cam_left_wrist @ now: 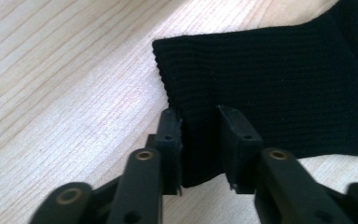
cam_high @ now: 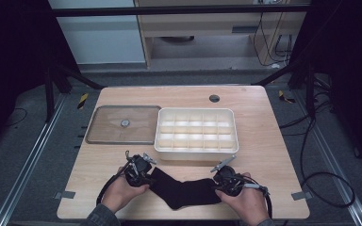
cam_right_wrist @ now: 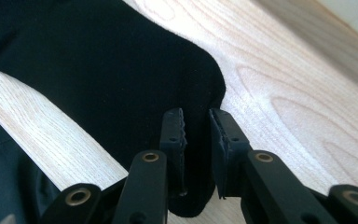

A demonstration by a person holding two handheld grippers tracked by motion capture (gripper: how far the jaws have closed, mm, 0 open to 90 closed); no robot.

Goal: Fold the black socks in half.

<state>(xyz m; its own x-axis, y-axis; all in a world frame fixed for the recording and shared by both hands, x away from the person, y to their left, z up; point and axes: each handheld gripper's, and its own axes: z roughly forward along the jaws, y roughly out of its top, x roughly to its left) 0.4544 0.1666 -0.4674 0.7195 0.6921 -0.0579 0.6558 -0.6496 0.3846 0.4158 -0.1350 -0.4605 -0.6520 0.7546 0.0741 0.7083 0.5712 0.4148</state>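
Table top [cam_high: 264,132] lit evenly from above; room around it dim to black. White tray [cam_high: 195,129] glows, slightly overexposed. Black sock [cam_left_wrist: 279,84] shows rib texture in the left gripper view; near jaws soft. High view slightly coarse.

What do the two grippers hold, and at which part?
Both hold the black sock: the left gripper pinches its ribbed cuff end, the right gripper pinches its rounded toe end.
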